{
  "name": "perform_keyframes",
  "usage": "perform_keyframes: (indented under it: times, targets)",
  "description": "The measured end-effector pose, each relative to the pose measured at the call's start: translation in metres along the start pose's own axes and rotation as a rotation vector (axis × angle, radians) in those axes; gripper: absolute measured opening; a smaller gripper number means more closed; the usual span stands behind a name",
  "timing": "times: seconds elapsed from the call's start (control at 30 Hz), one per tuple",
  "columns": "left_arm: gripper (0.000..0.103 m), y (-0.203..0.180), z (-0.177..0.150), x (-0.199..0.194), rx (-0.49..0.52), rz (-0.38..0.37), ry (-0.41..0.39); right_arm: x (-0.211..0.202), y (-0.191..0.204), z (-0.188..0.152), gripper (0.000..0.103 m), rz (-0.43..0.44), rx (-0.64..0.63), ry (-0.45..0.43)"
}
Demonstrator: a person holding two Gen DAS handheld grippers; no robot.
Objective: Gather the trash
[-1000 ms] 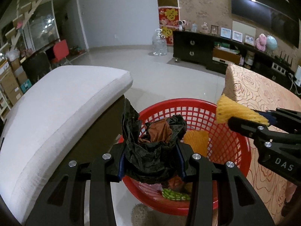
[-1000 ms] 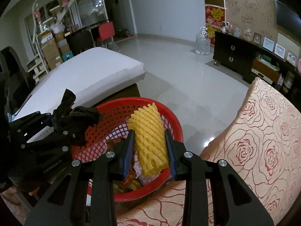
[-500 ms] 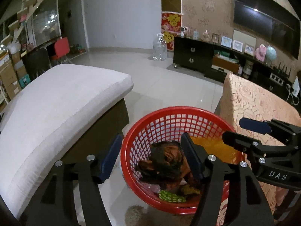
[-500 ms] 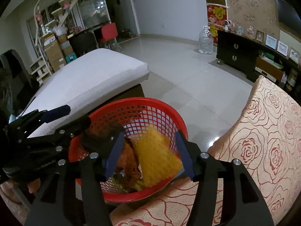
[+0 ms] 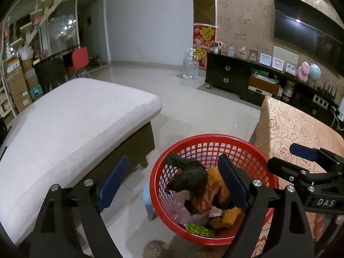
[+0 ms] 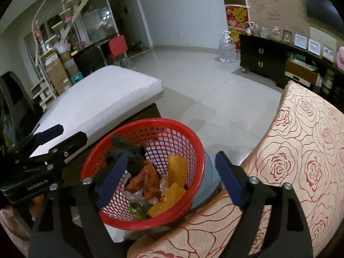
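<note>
Trash lies in the red basket (image 5: 215, 142)

Left hand-held gripper (image 5: 172, 178) and right hand-held gripper (image 6: 169, 174) are opening wide, empty; black bag (image 5: 189, 176) seemingly rests inside.

Dim indoor light, strong fisheye warp in both wrist views.

We saw a dusky, bluish-grey room with black vignette at all corners. The tiled floor (image 5: 193, 90) carried a soft sheen, with one small bright glint near the rose-patterned cloth (image 6: 311, 150) in the right view. The wall television (image 5: 305, 28) showed a single point reflection of a lamp. The white cushion (image 5: 71, 124) was the brightest surface and cast a dark shadow beneath its edge. Straight lines bowed hard toward the frame edges. Fine detail was soft and noisy; the red basket (image 5: 215, 138) stayed reasonably sharp, while the far shelves looked smeared.
</note>
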State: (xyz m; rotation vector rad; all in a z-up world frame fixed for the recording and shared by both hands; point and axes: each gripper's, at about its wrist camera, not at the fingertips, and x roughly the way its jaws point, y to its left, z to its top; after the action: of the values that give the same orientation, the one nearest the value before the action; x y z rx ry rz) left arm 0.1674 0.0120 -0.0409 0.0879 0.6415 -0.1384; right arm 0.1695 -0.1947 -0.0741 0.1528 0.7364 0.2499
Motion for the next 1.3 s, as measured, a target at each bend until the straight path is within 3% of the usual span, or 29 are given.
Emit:
perform_keyframes:
  times: [0.27, 0.67, 1.3]
  targets:
    - [0.087, -0.001, 0.000, -0.017, 0.014, 0.014, -0.054, -0.023, 0.005, -0.003, 0.095, -0.034, -0.023, -0.085]
    - [0.088, 0.000, -0.014, -0.055, 0.017, 0.037, -0.137, -0.053, 0.020, -0.019, 0.096, -0.113, -0.080, -0.129]
    - [0.091, -0.009, -0.047, -0.083, 0.025, 0.041, -0.153, -0.101, 0.027, -0.060, 0.096, -0.141, -0.018, -0.206]
